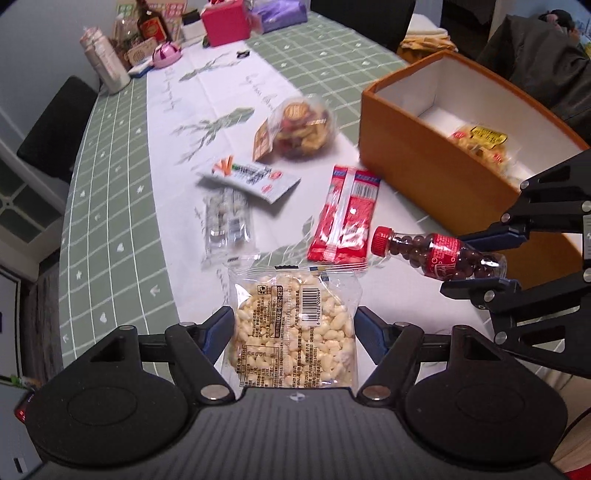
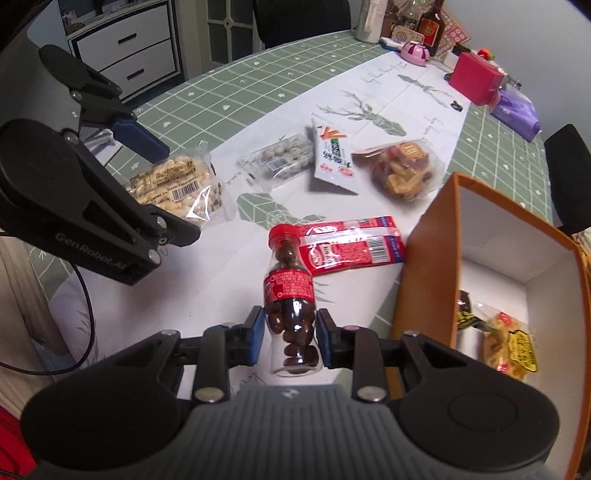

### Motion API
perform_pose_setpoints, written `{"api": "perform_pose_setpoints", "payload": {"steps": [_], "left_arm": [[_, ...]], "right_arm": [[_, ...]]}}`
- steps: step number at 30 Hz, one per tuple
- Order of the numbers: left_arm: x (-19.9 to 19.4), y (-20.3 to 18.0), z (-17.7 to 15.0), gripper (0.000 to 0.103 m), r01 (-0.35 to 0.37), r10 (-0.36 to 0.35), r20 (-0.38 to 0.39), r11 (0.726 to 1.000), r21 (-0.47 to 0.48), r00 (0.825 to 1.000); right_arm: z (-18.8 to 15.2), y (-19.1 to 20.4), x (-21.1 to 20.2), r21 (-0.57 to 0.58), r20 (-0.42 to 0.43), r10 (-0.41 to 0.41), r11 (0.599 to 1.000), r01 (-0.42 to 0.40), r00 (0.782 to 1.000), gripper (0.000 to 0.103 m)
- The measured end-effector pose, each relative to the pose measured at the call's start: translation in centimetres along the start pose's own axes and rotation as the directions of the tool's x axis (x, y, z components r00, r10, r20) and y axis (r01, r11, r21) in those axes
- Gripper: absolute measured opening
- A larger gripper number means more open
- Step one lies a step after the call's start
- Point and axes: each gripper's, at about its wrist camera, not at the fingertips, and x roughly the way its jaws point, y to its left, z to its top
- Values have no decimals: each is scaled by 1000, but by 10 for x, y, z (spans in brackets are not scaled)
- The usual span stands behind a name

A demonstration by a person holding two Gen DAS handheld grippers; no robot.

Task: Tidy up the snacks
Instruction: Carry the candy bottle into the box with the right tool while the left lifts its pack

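Note:
A clear pack of puffed rice cake [image 1: 291,332] hangs above the table, and my left gripper [image 1: 295,321] is shut on its sides; the right wrist view shows that pack [image 2: 177,184] in the left gripper [image 2: 170,188] too. My right gripper [image 2: 290,332] is shut on the lower half of a small red-capped bottle of chocolate beans [image 2: 290,291], held off the table, cap pointing away. The bottle [image 1: 436,253] and right gripper [image 1: 480,260] hover just left of the orange box [image 1: 424,177], whose white inside holds a yellow snack bag [image 2: 509,347].
On the white runner lie a red wafer pack [image 1: 345,218], a white sachet [image 1: 251,177], a clear pack of candies [image 1: 227,221] and a round bag of mixed snacks [image 1: 301,127]. A pink box [image 1: 225,20], a dark bottle [image 1: 149,22] and other clutter stand at the far end.

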Motion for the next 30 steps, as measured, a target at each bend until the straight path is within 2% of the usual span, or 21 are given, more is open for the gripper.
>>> {"api": "perform_pose_setpoints", "payload": {"steps": [4, 12, 15, 21, 27, 28, 29, 30], "left_arm": [[-16, -11, 19, 81, 5, -6, 41, 1000, 29, 999], [-37, -36, 60, 77, 25, -35, 132, 996, 81, 991], [-29, -43, 65, 76, 25, -37, 118, 995, 98, 992], [-11, -48, 60, 74, 42, -49, 69, 993, 107, 996], [-15, -58, 71, 66, 65, -77, 95, 990, 123, 992], [-15, -60, 73, 25, 78, -91, 95, 989, 128, 991], [-14, -63, 77, 11, 73, -86, 89, 988, 133, 992], [-14, -64, 80, 13, 83, -95, 91, 988, 132, 991]], "right_arm": [[2, -13, -23, 1, 36, -39, 999, 39, 999, 28], [3, -51, -59, 71, 89, -123, 991, 117, 988, 28], [-2, -60, -58, 106, 88, -109, 989, 99, 990, 28], [-8, -55, -51, 73, 76, -106, 992, 100, 991, 28], [-13, -79, -60, 125, 75, -146, 983, 136, 986, 28], [-14, -82, -60, 129, 68, -154, 981, 144, 986, 28], [-16, -85, -60, 134, 62, -160, 979, 151, 985, 28], [-18, -88, -60, 139, 56, -167, 978, 158, 984, 28]]}}
